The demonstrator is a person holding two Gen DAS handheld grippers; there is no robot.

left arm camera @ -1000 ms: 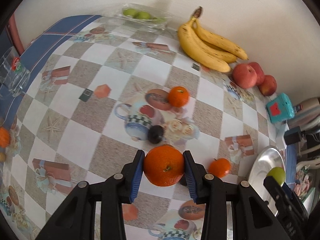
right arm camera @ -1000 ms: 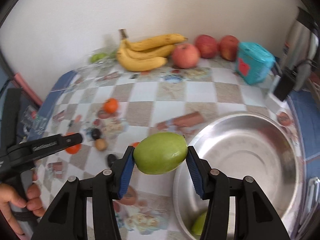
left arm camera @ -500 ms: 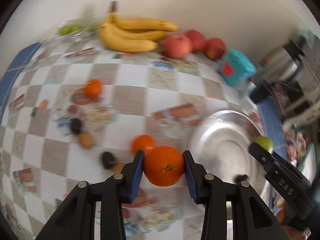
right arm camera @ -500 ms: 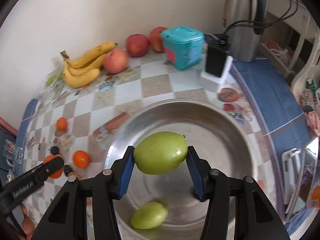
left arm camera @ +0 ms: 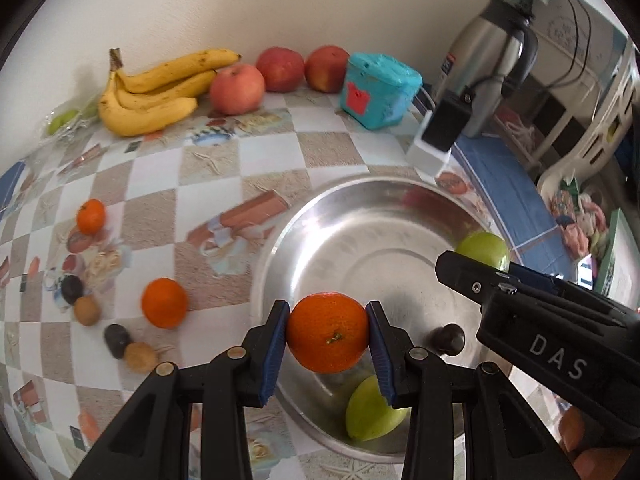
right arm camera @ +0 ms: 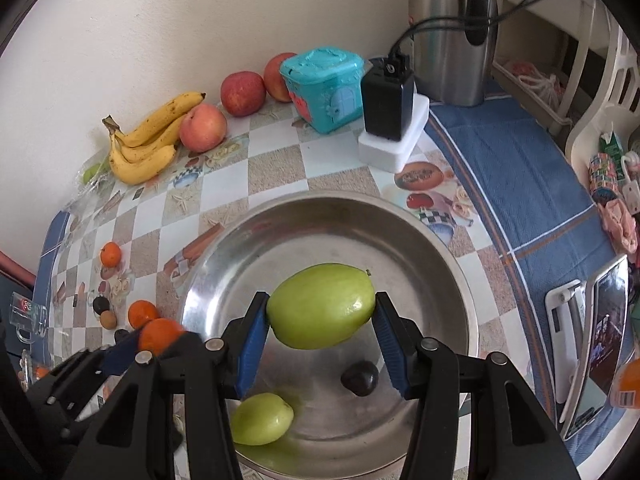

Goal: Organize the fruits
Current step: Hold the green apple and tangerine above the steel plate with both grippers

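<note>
Left gripper [left arm camera: 328, 336]: clamping down on an orange [left arm camera: 328, 333], blue pads pressing on its left and right sides, jaws spread only as far as the fruit's width.
Orange position: hanging just inside the near-left rim of the steel bowl [left arm camera: 280, 240], not touching the metal. It's round, so no real long axis; the little stem dimple is facing the camera, slightly low.
Right gripper [right arm camera: 322, 330]: gripping a green fruit [right arm camera: 322, 306], probably a guava or something like it, pads sitting on its two ends, jaws a bit wider than the other one's.
Green fruit orientation: long axis lying across the jaws, tilting a little so the right end with the tiny dark tip is pointing up and right. It's hovering over the middle of the bowl.
Already sitting in the bowl: a second green fruit [right arm camera: 262, 418] at the near side and a small dark fruit [right arm camera: 359, 378] close to it.
Lying loose on the checkered tablecloth [left arm camera: 272, 152]: two more oranges [left arm camera: 165, 303], plus a few small dark and brown fruits [left arm camera: 86, 310] left of the bowl.
Along the wall: bananas [left arm camera: 156, 96], three red apples [left arm camera: 237, 89], a teal box [left arm camera: 378, 90], and a steel kettle [left arm camera: 486, 68] further right.
</note>
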